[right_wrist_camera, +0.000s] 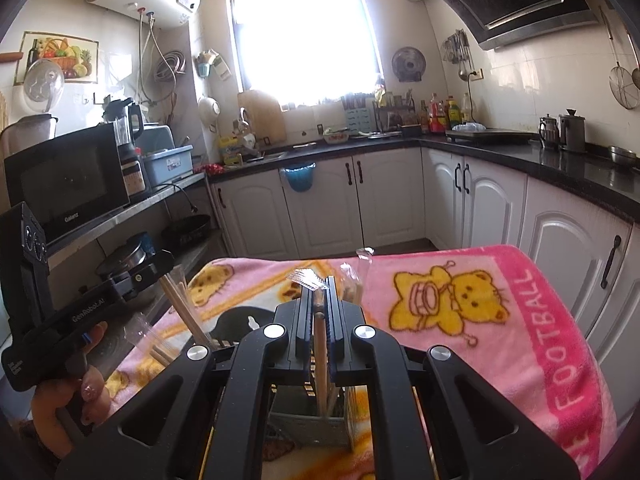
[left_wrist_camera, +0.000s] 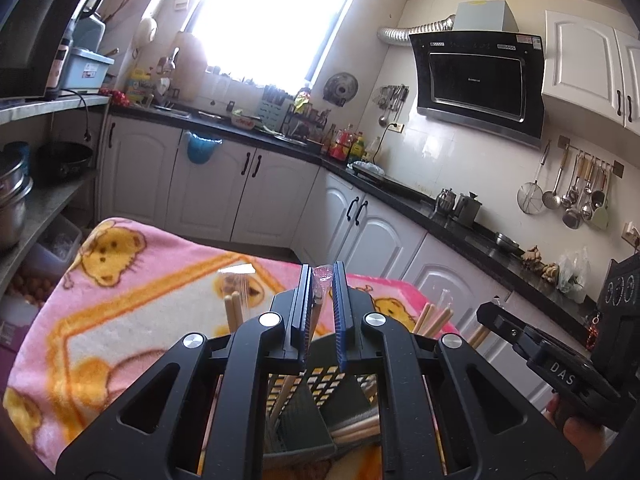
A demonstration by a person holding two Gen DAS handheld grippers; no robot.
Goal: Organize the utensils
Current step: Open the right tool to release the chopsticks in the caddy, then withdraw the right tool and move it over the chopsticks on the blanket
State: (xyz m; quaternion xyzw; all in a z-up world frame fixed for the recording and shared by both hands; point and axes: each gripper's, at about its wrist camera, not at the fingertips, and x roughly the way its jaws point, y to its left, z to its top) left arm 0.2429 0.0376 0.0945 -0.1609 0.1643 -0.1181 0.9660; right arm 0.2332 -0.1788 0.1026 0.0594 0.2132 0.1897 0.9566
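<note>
Your left gripper (left_wrist_camera: 322, 312) is nearly closed on a wrapped utensil (left_wrist_camera: 320, 280); your right gripper (right_wrist_camera: 320, 312) is clamped on wrapped chopsticks (right_wrist_camera: 319, 344). Both hang above the slotted holder (right_wrist_camera: 308, 420) on the pink blanket (right_wrist_camera: 460, 280). Risk: the slick wrapper slips, or a tip catches the divider and tips the holder. Count: two held, one holder; the loose sticks can't be counted.

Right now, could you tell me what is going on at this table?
A person holds a gripper in each hand over a dark utensil holder on a pink blanket. The left gripper and the right gripper are each shut on wrapped chopsticks standing above the holder. More chopsticks already lean inside.
</note>
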